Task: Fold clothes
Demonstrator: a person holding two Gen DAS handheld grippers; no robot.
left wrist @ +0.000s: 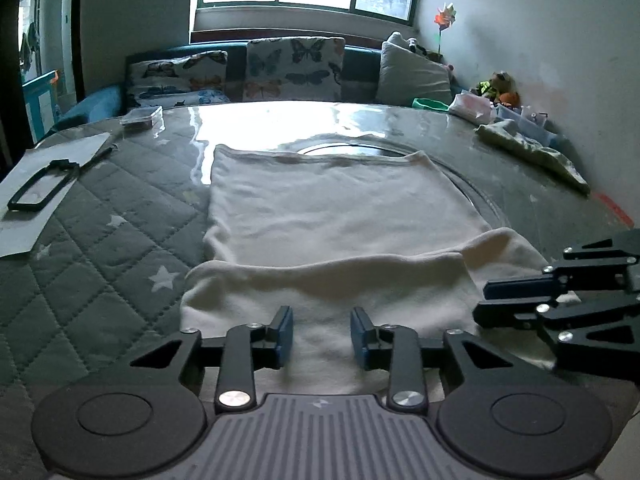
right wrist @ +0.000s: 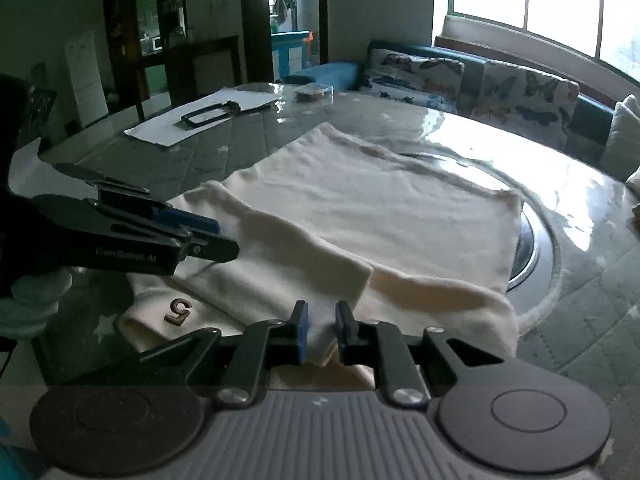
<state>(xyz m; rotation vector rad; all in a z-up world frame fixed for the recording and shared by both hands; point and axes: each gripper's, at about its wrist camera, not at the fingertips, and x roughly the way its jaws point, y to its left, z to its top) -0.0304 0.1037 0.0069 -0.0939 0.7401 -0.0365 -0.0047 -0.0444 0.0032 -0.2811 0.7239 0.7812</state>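
Your left gripper (left wrist: 321, 338) hangs partly open over the near folded hem of the cream knit garment (left wrist: 340, 208), pads clear of it. Your right gripper (right wrist: 321, 330), jaws narrow (a cloth ridge between them), sits at the garment's near right edge on the round glass-topped table (left wrist: 520, 160).

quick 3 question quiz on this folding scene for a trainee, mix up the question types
1. True or false: the left gripper is clamped shut on the cream garment.
2. What does the brown mark near the garment's near edge read? A) 3 B) 5 C) 8
3. What print do the sofa cushions behind the table carry?

Key: 1 false, its jaws stand apart over the fabric. 2 B. 3 butterflies.
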